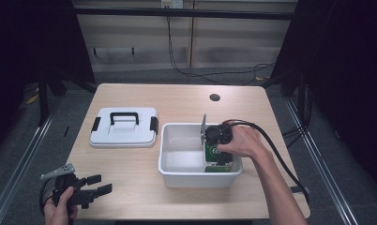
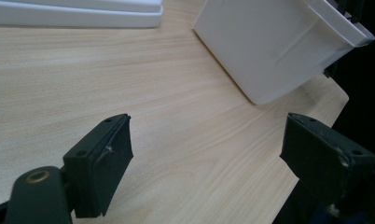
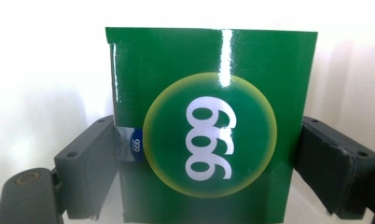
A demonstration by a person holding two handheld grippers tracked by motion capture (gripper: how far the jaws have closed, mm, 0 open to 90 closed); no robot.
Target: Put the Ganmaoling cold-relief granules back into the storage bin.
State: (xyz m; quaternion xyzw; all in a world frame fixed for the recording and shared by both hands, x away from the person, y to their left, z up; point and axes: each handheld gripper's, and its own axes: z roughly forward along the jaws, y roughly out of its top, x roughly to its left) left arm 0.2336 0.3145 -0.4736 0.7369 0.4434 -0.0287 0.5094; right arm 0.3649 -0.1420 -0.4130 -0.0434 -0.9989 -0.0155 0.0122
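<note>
On the pale wooden table [image 1: 177, 101], the right gripper [image 3: 209, 154] clamps a green box [image 3: 209, 126] inside the white bin [image 1: 170, 168] for packing, its lid [image 1: 124, 127] set aside, while the left gripper [image 1: 95, 185] waits wide open.

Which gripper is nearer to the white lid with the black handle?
Left. The left gripper hangs open over the table's near left corner, just in front of the white lid. The right gripper is farther off, inside the white bin, clamping the green box.
</note>
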